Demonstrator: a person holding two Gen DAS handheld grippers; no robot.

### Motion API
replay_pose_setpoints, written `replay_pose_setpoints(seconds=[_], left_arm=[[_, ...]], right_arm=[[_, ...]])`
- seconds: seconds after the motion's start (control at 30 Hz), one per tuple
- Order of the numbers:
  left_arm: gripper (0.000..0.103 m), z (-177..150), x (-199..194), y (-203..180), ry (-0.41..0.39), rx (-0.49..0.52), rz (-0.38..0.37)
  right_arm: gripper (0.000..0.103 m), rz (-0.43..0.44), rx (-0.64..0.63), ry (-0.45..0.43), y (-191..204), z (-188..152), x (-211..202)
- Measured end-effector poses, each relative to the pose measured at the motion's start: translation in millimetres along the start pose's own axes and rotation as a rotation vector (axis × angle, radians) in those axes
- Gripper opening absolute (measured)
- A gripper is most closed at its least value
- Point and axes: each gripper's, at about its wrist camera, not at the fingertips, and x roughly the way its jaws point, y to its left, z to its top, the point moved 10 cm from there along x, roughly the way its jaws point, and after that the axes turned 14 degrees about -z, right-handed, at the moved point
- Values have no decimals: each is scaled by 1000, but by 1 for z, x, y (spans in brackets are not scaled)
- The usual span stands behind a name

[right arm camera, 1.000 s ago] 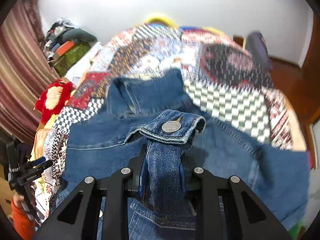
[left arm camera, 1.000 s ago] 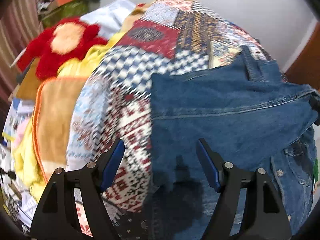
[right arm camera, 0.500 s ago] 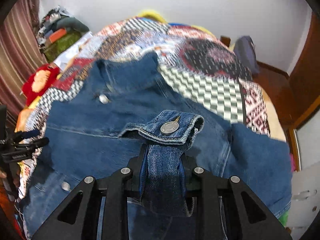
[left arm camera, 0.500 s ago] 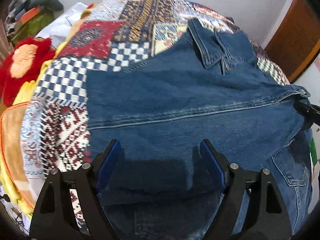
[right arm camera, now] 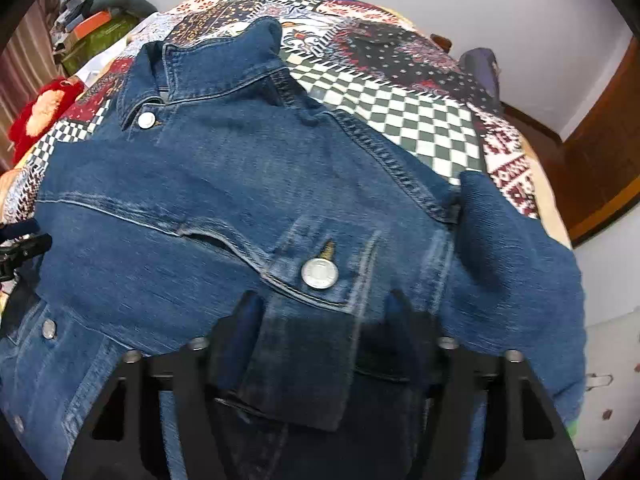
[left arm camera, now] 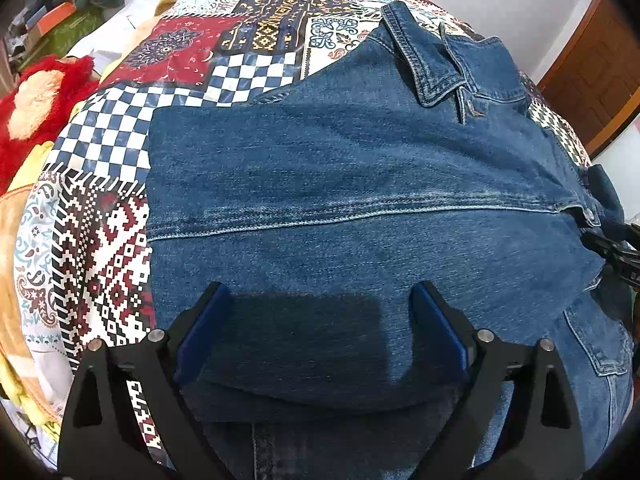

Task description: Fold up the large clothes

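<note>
A blue denim jacket [left arm camera: 360, 168] lies spread on a patchwork quilt [left arm camera: 192, 52], collar [left arm camera: 424, 60] at the far side. One sleeve is folded across its body, and its cuff [right arm camera: 304, 320] with a silver button [right arm camera: 319, 274] rests on the chest. My left gripper [left arm camera: 318, 292] hovers over the sleeve's folded end with its jaws opening wide; the cloth lies under them, unpinched. My right gripper [right arm camera: 324, 300] straddles the cuff with its jaws opening, and the right finger stands clear of the cloth. Each gripper shows at the edge of the other's view.
A red plush toy [left arm camera: 36, 100] and a tan blanket [left arm camera: 8, 240] lie left of the quilt. Boxes and clothes are piled [right arm camera: 96, 28] at the back left by the wall. A wooden door [left arm camera: 592, 80] stands at the right. A dark bag [right arm camera: 480, 68] sits beyond the bed.
The right gripper sank toward the jacket and let go of the cuff, which now lies flat. The left gripper slid from the quilt's edge to over the denim, its jaws spreading wider.
</note>
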Motion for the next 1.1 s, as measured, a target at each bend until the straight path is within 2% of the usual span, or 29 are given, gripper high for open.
replay_pose_setpoints(seconds=[0.17, 0.33, 0.5, 0.67, 0.8, 0.9, 1.0, 1.1], left_arm=[[93, -3, -9, -4, -1, 10, 41], [93, 4, -33, -22, -41, 81, 70], [93, 25, -65, -58, -131, 142, 45], [93, 45, -83, -108, -206, 213, -18], [93, 56, -76, -146, -217, 252, -81], [93, 60, -62, -165, -203, 274, -96], [93, 59, -37, -178, -154, 284, -111], [93, 53, -13, -184, -103, 281, -121]], right_arm=[[68, 46, 31, 20, -10, -6, -10], [68, 65, 71, -41, -22, -1, -44], [68, 77, 148, -130, -52, 9, -84], [68, 35, 222, -200, -98, 5, -118], [69, -18, 296, -206, -141, -9, -124], [69, -44, 356, -176, -173, -28, -119], [69, -68, 423, -126, -202, -50, -106], [69, -45, 517, -59, -223, -75, -83]])
